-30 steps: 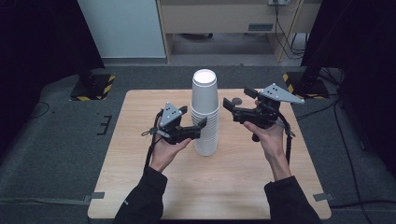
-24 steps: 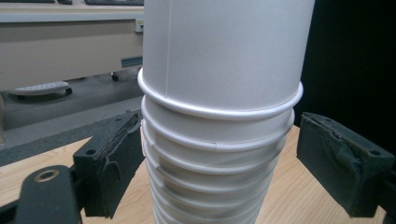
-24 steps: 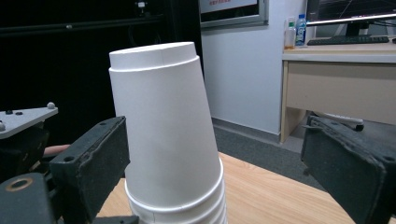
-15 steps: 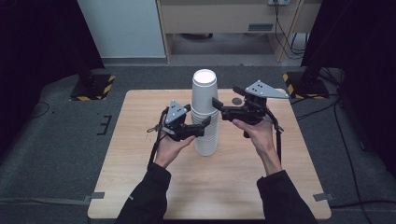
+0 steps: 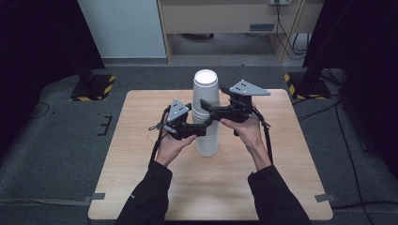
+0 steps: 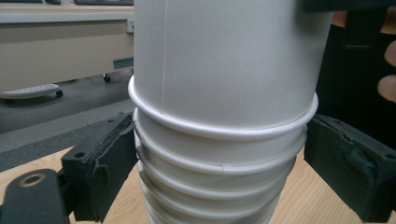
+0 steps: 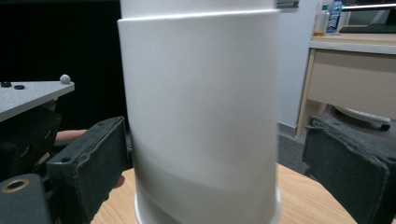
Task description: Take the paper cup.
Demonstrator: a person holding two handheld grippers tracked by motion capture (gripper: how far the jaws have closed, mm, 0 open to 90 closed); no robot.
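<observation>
A tall stack of white paper cups (image 5: 206, 140), mouths down, stands mid-table. In the high view my left gripper (image 5: 202, 130) reaches in from the left at the stack's lower half. In the left gripper view, both black pads (image 6: 109, 168) press against the rolled rims of the cup stack (image 6: 219, 140), so my left gripper (image 6: 219, 168) is shut on it. My right gripper (image 5: 206, 108) comes in from the right, higher up. Its jaws straddle the upper cup (image 7: 201, 116): the left pad (image 7: 93, 158) touches the wall, the right one stands off, so my right gripper (image 7: 215, 158) is open.
The wooden table (image 5: 141, 178) has bare room in front of and beside the stack. Dark carpet surrounds it, with black stand bases with yellow-striped edges (image 5: 91, 89) at the far corners and a beige desk (image 5: 225, 18) behind.
My right gripper has moved left from beside the stack until its jaws sit around the upper cup. My left gripper has shifted slightly right along the stack.
</observation>
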